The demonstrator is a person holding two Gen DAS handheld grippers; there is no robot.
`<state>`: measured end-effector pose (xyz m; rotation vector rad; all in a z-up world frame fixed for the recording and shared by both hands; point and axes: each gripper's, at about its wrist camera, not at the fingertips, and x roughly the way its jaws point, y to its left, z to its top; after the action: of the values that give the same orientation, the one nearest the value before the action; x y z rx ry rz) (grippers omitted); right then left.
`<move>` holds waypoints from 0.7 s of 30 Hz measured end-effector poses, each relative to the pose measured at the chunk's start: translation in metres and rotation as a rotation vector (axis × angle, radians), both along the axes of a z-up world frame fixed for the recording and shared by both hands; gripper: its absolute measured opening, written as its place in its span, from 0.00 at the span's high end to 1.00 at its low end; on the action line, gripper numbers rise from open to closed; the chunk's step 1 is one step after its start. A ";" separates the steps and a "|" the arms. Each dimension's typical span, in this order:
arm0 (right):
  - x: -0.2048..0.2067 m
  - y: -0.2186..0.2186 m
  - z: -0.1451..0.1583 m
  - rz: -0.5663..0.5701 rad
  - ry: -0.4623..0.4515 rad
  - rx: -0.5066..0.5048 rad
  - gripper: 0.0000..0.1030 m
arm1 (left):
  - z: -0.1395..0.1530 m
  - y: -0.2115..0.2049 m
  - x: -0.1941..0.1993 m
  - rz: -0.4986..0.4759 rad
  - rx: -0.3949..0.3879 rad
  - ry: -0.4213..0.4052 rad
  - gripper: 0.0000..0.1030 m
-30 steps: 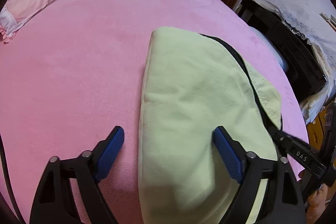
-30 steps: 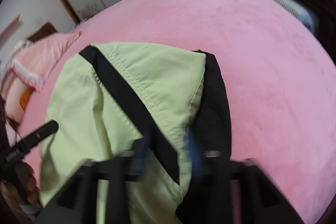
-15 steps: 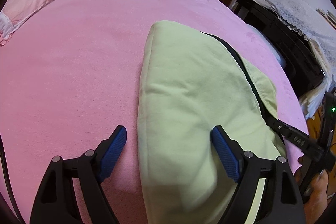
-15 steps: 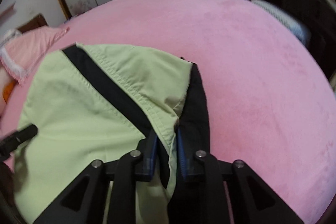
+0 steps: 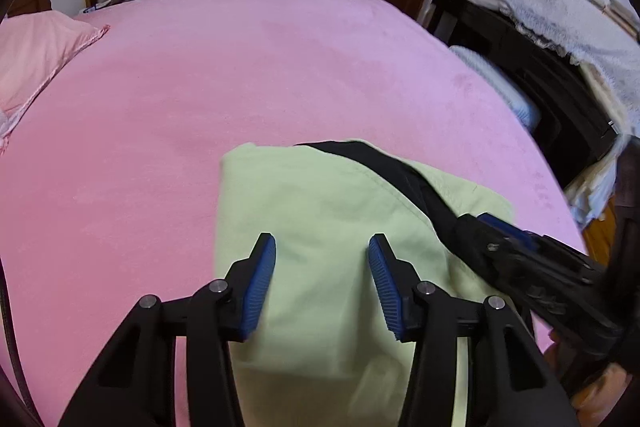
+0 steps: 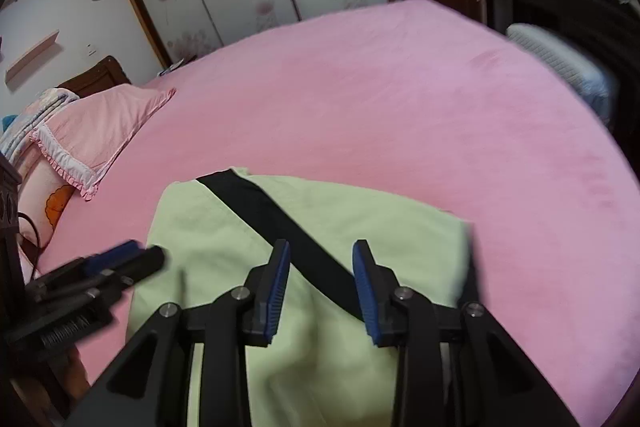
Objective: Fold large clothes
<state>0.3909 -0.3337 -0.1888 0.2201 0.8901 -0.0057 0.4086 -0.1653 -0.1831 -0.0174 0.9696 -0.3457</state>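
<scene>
A folded light green garment (image 5: 328, 211) with a black stripe (image 5: 404, 179) lies on the pink bed near its front edge; it also shows in the right wrist view (image 6: 224, 239), where the black stripe (image 6: 280, 223) runs diagonally across it. My left gripper (image 5: 322, 259) is open and empty, above the garment's near left part. My right gripper (image 6: 320, 267) is open and empty, above the garment over the stripe. The right gripper's body (image 5: 540, 267) shows at the right of the left wrist view; the left gripper's body (image 6: 92, 275) shows at the left of the right wrist view.
The pink bed (image 5: 200, 87) spreads far beyond the garment. A pink pillow (image 6: 92, 131) lies at the far left. A dark cabinet with a white lace cover (image 5: 560, 67) stands at the right of the bed. Wardrobe doors and a wooden door are behind.
The right gripper has let go of the garment's edge and opened. Both grippers have pulled back and up from the garment. The left jaws now stand closer together.
</scene>
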 end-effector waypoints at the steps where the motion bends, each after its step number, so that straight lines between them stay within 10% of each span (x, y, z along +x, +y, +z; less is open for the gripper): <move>1: 0.007 -0.005 -0.012 -0.038 0.048 -0.051 0.81 | -0.005 -0.003 0.003 -0.007 0.029 -0.007 0.56; 3: 0.018 -0.020 -0.033 -0.092 0.133 -0.097 1.00 | -0.017 -0.006 0.010 -0.018 0.084 -0.003 0.66; 10: 0.012 -0.051 -0.045 -0.072 0.170 0.000 1.00 | -0.026 -0.001 0.017 -0.035 0.073 0.030 0.67; 13: -0.009 -0.046 -0.024 -0.053 0.158 -0.006 1.00 | -0.010 0.000 0.007 -0.035 0.077 0.052 0.49; 21: -0.109 -0.003 0.050 0.110 -0.011 0.038 0.98 | 0.050 0.038 -0.081 -0.018 -0.122 0.003 0.45</move>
<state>0.2816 -0.3371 -0.1389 0.2064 0.8908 0.1152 0.3275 -0.1277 -0.1331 -0.1201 0.9510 -0.4214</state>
